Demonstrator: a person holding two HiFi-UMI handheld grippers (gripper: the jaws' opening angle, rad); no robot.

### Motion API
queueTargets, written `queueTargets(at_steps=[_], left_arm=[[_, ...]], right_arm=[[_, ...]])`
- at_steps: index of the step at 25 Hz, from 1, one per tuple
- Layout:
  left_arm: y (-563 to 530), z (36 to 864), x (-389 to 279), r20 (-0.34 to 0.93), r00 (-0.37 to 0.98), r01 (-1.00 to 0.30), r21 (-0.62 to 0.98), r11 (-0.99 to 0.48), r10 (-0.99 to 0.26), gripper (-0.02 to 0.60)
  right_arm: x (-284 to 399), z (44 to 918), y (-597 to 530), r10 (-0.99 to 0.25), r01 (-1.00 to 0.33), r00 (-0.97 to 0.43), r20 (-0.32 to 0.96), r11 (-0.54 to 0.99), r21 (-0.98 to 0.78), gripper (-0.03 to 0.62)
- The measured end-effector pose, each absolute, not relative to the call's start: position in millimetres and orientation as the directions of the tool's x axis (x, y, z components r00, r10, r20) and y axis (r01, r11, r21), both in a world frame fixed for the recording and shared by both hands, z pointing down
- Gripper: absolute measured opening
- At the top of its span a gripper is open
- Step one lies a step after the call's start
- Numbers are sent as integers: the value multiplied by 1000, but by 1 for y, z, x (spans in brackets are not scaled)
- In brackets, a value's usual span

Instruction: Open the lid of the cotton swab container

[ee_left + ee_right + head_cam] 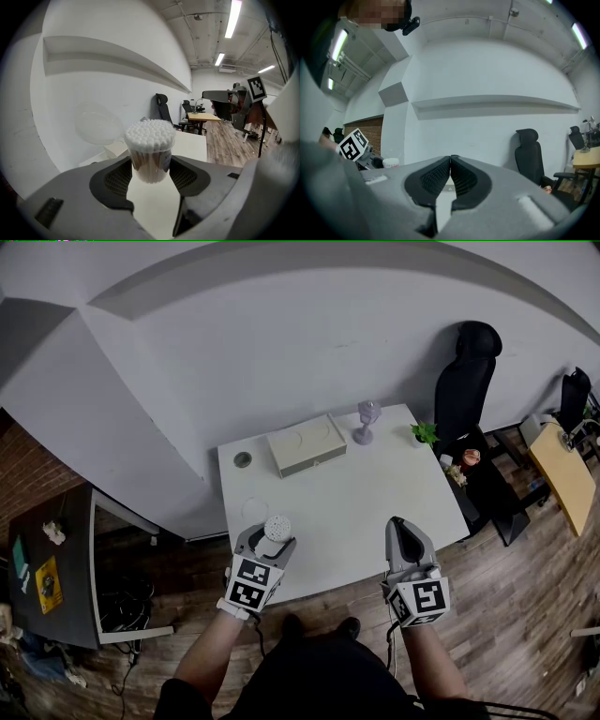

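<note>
This is an open-plan office or workroom. A plain white table (347, 493) stands against a bare white wall, with a black high-backed office chair (466, 381) just behind its far right corner. Further right of the table are a light wooden desk (562, 474) and a second black chair (574, 397). Left of the table, a dark desk (56, 568) with loose clutter stands beside a red brick wall (23, 470), wood planks (525, 615) cover the floor around the table, and long tube lights (233, 18) run overhead on a bare ceiling with exposed pipes.
</note>
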State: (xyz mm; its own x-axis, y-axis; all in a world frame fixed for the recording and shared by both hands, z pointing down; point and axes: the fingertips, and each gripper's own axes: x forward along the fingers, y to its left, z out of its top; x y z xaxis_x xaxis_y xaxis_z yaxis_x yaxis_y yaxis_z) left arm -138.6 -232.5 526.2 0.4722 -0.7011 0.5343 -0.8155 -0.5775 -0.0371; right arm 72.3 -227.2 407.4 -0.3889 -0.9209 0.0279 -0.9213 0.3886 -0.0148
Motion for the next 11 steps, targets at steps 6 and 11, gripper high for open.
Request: queueTargets(at_steps=[6,11], left_arm=[[-233,528,-138,527,489,-813,-15,-582,-695,245],[-232,531,-143,536,484,-811,-22,-584,-692,245]], right_arm=[[69,406,-228,-922,-922,-387,25,386,-13,2],[65,407,-228,-923,-924,-383,27,383,-9,2]])
